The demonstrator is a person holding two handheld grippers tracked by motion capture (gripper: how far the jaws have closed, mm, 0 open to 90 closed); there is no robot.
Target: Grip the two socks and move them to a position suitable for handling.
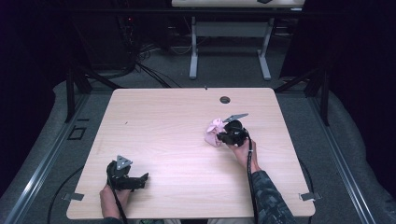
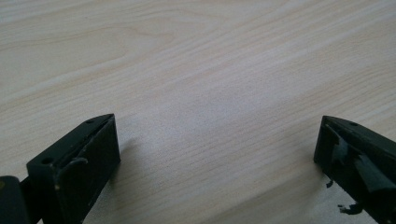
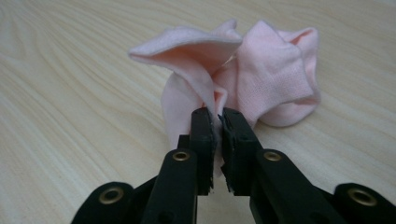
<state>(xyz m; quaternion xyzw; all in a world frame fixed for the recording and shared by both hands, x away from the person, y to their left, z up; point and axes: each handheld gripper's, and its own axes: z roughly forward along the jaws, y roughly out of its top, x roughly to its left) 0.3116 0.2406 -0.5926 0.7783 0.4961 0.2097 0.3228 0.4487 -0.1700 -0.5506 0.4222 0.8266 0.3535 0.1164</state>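
A crumpled pale pink cloth [image 3: 261, 79] lies on the light wood table [image 1: 177, 126], right of its middle. My right gripper [image 3: 217, 116] is shut on a fold of that cloth, with the fabric pinched between its black pads. From above, the same pink cloth [image 1: 214, 130] sits just left of the right gripper [image 1: 222, 136], which a hand holds from the near side. My left gripper [image 1: 144, 178] rests near the table's front left edge. Its jaws stand wide apart over bare wood in the left gripper view [image 2: 217, 140], with nothing between them.
A round cable hole [image 1: 225, 100] sits near the table's far edge. Beyond the table stand a second desk's white legs [image 1: 193, 51] and dark cables on the grey floor. Metal rails run along both sides of the table.
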